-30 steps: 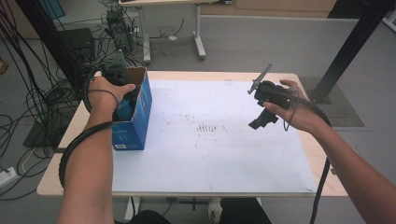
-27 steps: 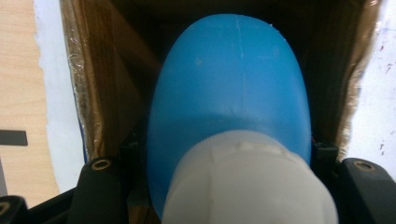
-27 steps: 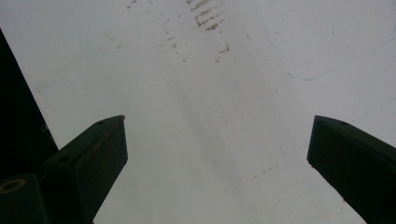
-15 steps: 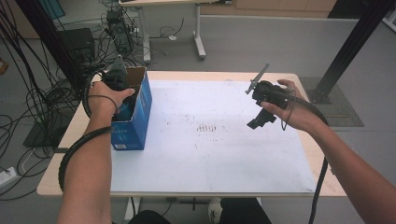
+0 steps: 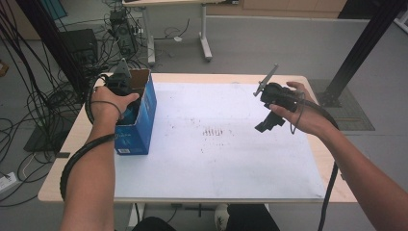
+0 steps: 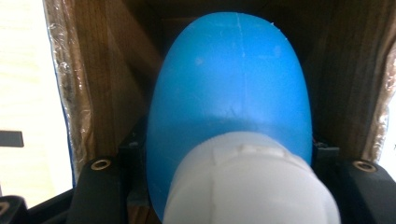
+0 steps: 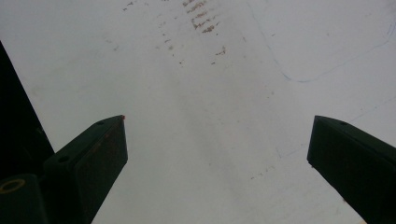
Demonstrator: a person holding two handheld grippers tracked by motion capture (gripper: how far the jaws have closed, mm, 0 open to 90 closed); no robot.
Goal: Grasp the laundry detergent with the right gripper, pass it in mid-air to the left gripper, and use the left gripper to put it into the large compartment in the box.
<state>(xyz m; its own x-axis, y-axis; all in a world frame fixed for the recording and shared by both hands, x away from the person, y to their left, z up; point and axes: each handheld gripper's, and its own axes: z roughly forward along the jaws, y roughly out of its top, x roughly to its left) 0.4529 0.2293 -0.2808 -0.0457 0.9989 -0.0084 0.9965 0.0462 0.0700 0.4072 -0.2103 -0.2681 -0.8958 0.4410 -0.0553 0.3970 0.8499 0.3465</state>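
We note the blue carton upright at the table's left edge. Inside it, the left gripper pinches a blue bottle below its white cap. The right gripper hovers spread over the white sheet, well apart.

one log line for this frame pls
left gripper: shut on blue bottle, inside blue box | right gripper: open, empty, above white sheet | phase: bottle in box
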